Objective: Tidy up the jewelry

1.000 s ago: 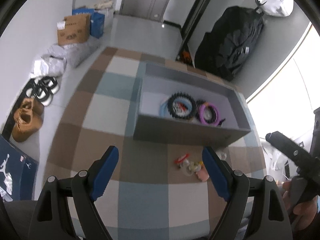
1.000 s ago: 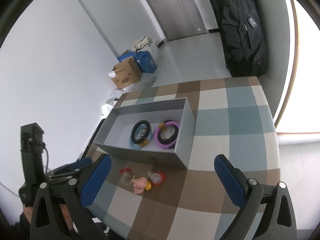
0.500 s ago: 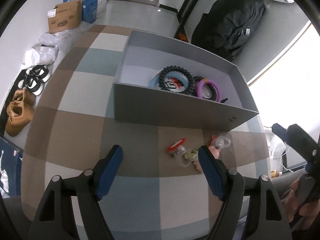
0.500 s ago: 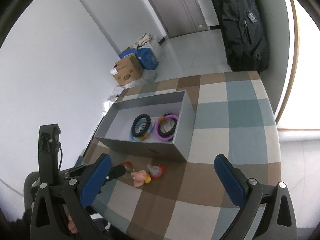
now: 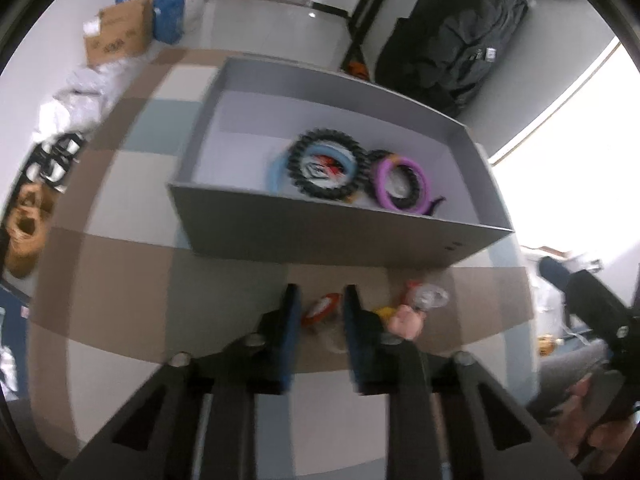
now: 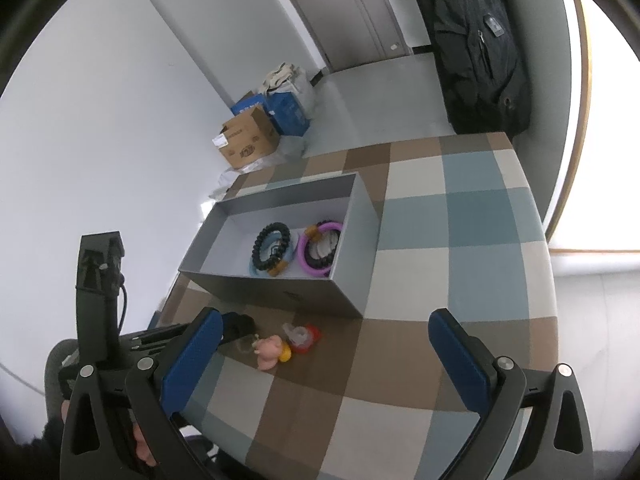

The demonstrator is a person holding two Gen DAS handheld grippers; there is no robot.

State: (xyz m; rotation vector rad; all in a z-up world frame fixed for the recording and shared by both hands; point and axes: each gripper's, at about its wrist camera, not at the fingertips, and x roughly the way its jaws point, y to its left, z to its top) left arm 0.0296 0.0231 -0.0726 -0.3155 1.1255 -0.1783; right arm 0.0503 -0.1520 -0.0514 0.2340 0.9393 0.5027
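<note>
A small cluster of trinkets lies on the checked table in front of a grey box: a red-capped clear piece, a pink charm, a yellow bit and a second clear-and-red piece. My left gripper is shut on the red-capped clear piece, with its tips down at the table. Inside the box lie a black beaded bracelet over a light blue ring, and a purple bracelet. My right gripper hangs open above the table, with nothing between its pads.
The checked tablecloth reaches to the right of the box. On the floor beyond are a black backpack, a cardboard box, blue boxes and shoes. A hand holds the right gripper at the right edge.
The left gripper's jaws went from wide open to closed around the red-capped piece, and it came forward and down toward the trinkets. The right gripper kept still.
</note>
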